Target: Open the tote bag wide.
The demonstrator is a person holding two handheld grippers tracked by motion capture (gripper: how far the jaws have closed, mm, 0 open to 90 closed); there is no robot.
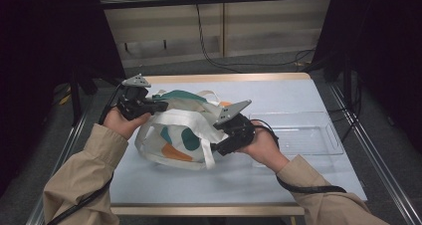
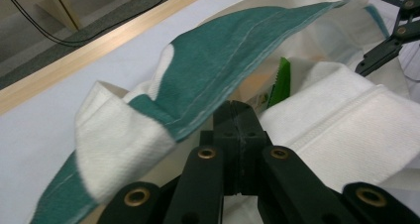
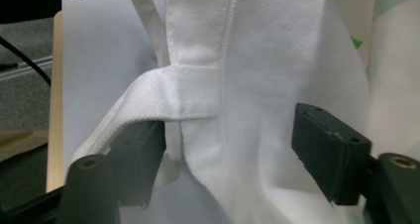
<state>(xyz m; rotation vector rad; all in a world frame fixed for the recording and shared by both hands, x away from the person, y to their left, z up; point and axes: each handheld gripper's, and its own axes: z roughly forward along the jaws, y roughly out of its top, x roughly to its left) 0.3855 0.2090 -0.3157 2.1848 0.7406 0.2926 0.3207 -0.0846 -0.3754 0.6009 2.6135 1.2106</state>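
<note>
A person at a pale table (image 1: pixel 308 93) holds a gripper in each hand, working on a white cloth tote bag (image 1: pixel 181 135) printed with green and orange patches. The left gripper (image 1: pixel 161 105) has its jaws pressed together, pinching the green-patterned rim of the bag, which drapes off to its left. Just beyond its tips, inside the bag's mouth, a bright green item (image 2: pixel 281 81) stands upright. The right gripper (image 1: pixel 214 146) has its jaws spread apart, with the bag's white edge and handle strap (image 3: pixel 163 107) lying loose between them, unclamped. A clear plastic tray (image 1: pixel 318 133) sits just past the right hand.
</note>
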